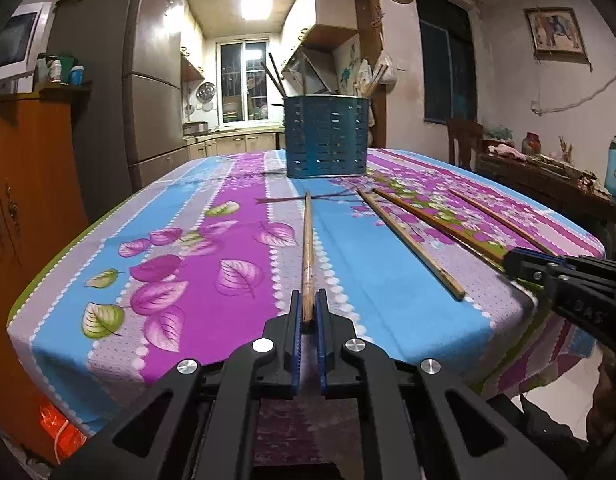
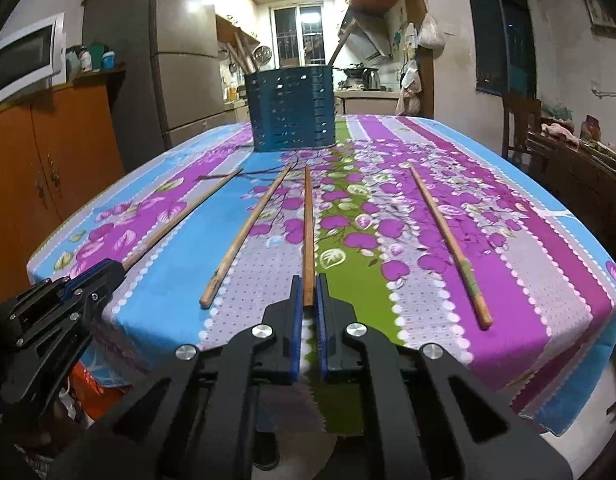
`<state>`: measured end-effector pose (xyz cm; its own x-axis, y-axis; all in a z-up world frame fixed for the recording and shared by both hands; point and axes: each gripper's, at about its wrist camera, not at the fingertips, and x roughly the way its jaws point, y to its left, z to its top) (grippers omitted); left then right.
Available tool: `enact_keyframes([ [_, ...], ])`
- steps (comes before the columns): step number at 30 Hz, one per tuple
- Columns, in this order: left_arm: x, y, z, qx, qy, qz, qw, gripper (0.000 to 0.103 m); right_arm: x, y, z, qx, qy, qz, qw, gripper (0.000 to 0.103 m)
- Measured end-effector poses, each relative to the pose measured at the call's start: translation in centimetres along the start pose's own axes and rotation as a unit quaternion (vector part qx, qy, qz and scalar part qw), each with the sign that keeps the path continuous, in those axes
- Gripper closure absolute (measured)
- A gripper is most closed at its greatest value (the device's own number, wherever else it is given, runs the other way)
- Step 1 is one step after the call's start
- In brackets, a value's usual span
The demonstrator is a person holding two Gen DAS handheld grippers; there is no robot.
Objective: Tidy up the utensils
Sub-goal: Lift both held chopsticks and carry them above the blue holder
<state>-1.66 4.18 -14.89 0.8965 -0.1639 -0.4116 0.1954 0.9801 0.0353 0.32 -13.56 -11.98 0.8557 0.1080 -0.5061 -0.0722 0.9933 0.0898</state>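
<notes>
- Left claw (image 1: 306, 312): closed on the near end of one chopstick (image 1: 307, 248); the stick is held at its very tip and points to 12 o'clock, toward the holder (image 1: 325, 136).
- Right claw (image 2: 308, 294): closed on the near end of a second chopstick (image 2: 308, 224), also aimed at 12 o'clock. Seen from the left wrist, it sits at 3 o'clock by the surface (image 1: 407, 280) edge.
- Holder: blue, slotted, upright at the far end of the surface, well apart from both claws.
- Risk, pivot: each stick is gripped at the end only, so the far tip is likely to droop or swing on lift. Cause: long lever, narrow pads.
- Risk, snag: a drooping tip could be dragged on the cloth or caught on the holder wall or its slots, and the light holder tipped.
- Risk, clash: both claws are near each other at the near edge. A crossed path toward the one holder could knock sticks together.
- Risk, roll-off: the loose sticks lie close to the near edge and could be bumped off.
- Count, chopsticks on the surface: 4 (2 gripped, 2 loose (image 2: 244, 236) (image 2: 447, 244)).
- Count, holder: 1. A few sticks are seen rising from it; the number cannot be told.
- Count, claws: 2.
</notes>
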Motion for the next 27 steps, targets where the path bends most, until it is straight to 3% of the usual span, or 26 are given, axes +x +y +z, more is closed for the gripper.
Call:
enact_keyframes([
  [6,-1.2,0.9,1.6,0.004,-0.028,0.018,0.9994,0.095,-1.2,-0.6,0.7,-0.003,-0.024,-0.004,1.000,0.098],
  [12,-3.5,1.8,4.4,0.007,-0.063,0.025,0.9977,0.095,-3.8,-0.4,2.7,-0.042,-0.076,-0.009,0.996,0.098],
  [19,-6.2,3.4,9.5,-0.023,-0.104,0.002,0.9943,0.095,-6.3,-0.9,6.5,-0.060,-0.129,0.011,0.990,0.098],
  [27,-7.1,4.6,15.2,-0.044,-0.123,-0.030,0.9910,0.095,-7.1,-2.2,12.0,-0.057,-0.165,0.046,0.984,0.098],
])
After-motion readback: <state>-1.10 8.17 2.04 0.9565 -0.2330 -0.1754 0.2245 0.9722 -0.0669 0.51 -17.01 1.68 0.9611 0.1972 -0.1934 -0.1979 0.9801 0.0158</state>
